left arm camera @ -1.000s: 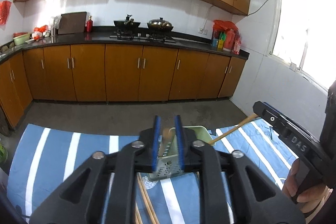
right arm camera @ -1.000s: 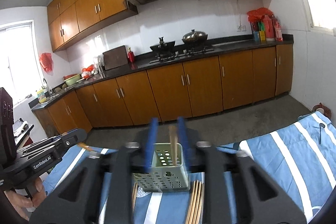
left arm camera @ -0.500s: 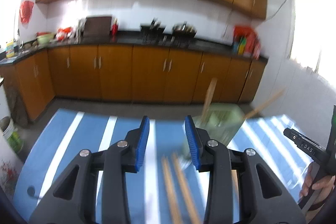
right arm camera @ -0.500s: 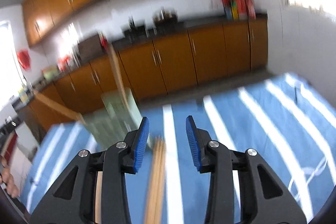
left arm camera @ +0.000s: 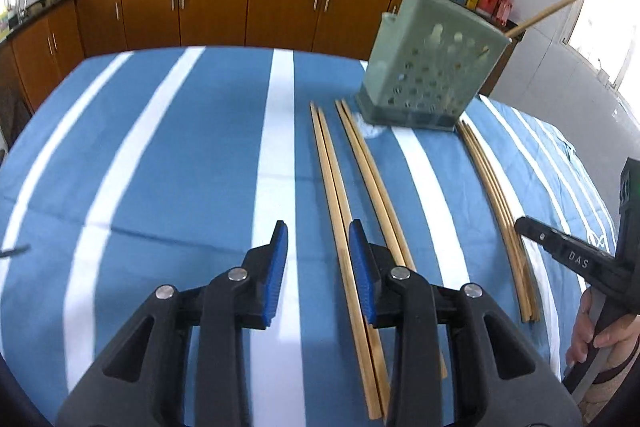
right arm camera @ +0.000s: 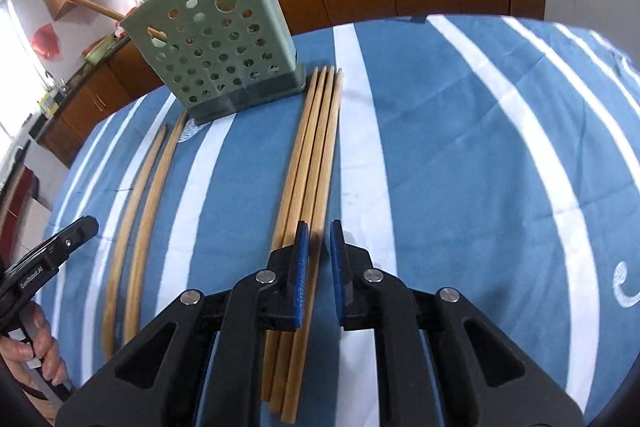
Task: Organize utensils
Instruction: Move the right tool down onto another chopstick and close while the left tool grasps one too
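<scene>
Wooden chopsticks (right arm camera: pixel 308 163) lie on the striped counter (right arm camera: pixel 460 147), at six o'clock from the holder (right arm camera: pixel 218 43). Right claw (right arm camera: pixel 319 251) straddles them, unclenched; left claw (left arm camera: pixel 318 247) released. Next, I judge: pinch, lift.

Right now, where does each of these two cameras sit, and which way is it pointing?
Left wrist: rides the left gripper, looking along its open fingers over the striped cloth at chopsticks and the green holder; the right hand shows at the edge.
Right wrist: rides the right gripper, fingers narrowly apart over a chopstick bundle, facing the same holder; the left hand shows.
Shared: holder, chopsticks, cloth, kitchen cabinets.
</scene>
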